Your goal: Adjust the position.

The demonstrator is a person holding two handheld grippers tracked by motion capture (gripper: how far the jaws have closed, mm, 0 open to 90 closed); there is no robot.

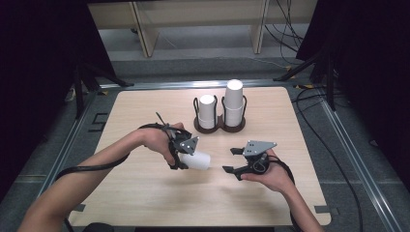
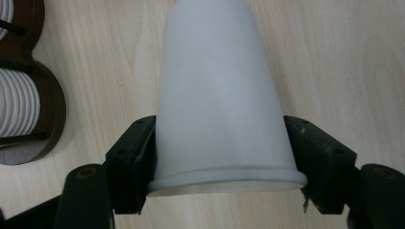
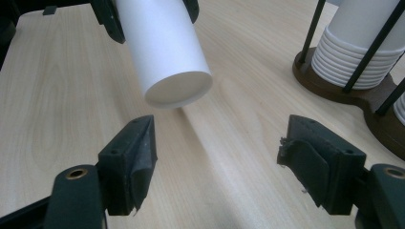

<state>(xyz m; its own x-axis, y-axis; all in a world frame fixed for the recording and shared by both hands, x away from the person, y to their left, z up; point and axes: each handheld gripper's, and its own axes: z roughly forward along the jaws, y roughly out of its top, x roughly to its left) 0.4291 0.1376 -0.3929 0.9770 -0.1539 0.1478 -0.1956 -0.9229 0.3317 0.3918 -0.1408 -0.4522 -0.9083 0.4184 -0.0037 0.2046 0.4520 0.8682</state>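
Note:
A white paper cup [image 1: 196, 161] hangs just above the wooden table, lying sideways with its base toward the right. My left gripper [image 1: 178, 163] is shut on it near the rim; in the left gripper view both pads press the sides of the cup [image 2: 217, 95]. My right gripper [image 1: 232, 160] stands open a short way to the right, jaws pointing at the cup and nothing between them. From the right gripper view the cup's base [image 3: 179, 89] faces me, above and beyond the gripper [image 3: 217, 148].
A dark wooden double holder [image 1: 220, 126] stands behind the hands, with a short stack of white cups [image 1: 207, 111] on the left and a taller stack [image 1: 233, 102] on the right. Cables trail over the table's front half from both grippers.

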